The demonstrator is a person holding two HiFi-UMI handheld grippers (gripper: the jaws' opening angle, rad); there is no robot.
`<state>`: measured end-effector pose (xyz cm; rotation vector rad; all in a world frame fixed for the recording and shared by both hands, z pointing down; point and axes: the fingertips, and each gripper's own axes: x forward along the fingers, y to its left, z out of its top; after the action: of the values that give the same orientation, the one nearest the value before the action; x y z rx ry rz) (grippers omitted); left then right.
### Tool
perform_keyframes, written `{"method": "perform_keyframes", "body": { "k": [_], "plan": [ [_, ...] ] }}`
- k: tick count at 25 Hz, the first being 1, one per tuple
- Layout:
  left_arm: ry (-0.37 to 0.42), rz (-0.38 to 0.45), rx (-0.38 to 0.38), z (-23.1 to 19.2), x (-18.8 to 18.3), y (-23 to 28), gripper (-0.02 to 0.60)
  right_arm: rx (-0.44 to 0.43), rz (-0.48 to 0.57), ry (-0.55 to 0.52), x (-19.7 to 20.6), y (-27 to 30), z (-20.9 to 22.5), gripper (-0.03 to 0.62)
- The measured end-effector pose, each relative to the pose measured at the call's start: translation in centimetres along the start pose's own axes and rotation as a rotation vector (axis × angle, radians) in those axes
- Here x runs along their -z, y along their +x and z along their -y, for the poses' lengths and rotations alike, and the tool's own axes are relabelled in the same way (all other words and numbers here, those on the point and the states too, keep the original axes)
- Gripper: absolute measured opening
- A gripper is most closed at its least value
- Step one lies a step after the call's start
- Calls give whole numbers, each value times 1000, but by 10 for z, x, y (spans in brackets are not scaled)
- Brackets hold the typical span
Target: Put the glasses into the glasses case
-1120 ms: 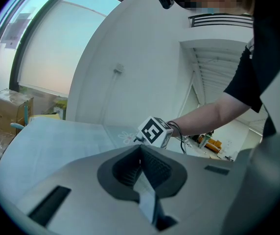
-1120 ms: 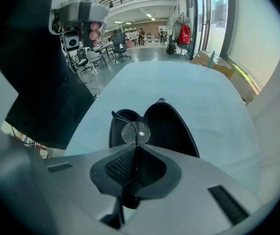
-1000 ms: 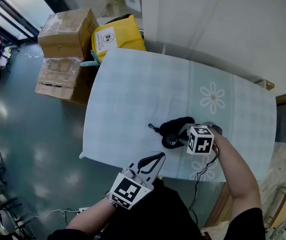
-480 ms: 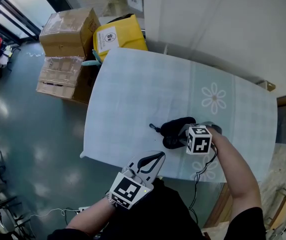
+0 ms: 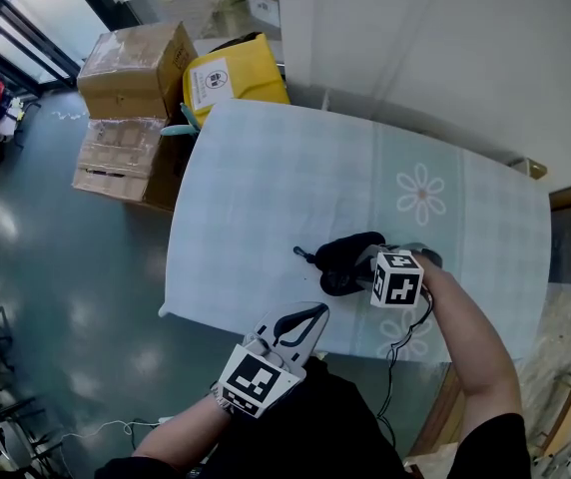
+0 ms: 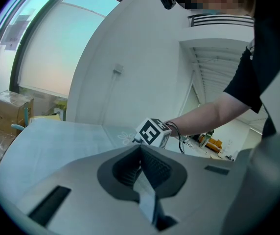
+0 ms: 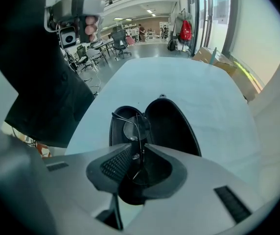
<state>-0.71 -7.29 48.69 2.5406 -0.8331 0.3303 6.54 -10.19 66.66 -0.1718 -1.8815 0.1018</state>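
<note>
pinching the glasses [image 7: 131, 129] by their thin frame, the right tongs [image 7: 139, 152] hold them over the open black glasses case [image 7: 173, 127] on the counter [image 5: 285, 173]; the left tongs [image 6: 141, 154], pressed together on nothing, hang off the counter's near edge.

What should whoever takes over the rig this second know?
Right hand-held gripper: shut on the glasses, wire frame pinched between the jaws, lenses over the left half of the glasses case.
Left hand-held gripper: shut, nothing between the jaws, held by the near edge of the table, away from the work.
Case: open, lying on the table near the person.
Done: glasses gripped and brought to the case.
Left: lower them in, release, probably close the lid. I can't tell whether the glasses already touch the lining.
</note>
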Motion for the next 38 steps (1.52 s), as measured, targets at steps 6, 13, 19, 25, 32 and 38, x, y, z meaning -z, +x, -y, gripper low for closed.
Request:
{"method": "perform_keyframes", "body": {
  "k": [6, 13, 19, 25, 32, 38],
  "plan": [
    [15, 3, 7, 11, 0, 1, 26, 55, 32, 15, 3, -13, 1, 104],
    [44, 14, 5, 24, -5, 3, 26, 130, 105, 54, 6, -34, -3, 103],
    [72, 35, -9, 35, -13, 0, 26, 353, 339, 139, -12, -85, 4, 47],
    [98, 60, -31, 45, -21, -5, 26, 647, 615, 288, -26, -167, 3, 23],
    [113, 107, -63, 58, -39, -13, 26, 863, 793, 332, -44, -246, -42, 23],
    [153, 143, -77, 79, -50, -24, 26, 955, 984, 345, -60, -298, -91, 23]
  ]
}}
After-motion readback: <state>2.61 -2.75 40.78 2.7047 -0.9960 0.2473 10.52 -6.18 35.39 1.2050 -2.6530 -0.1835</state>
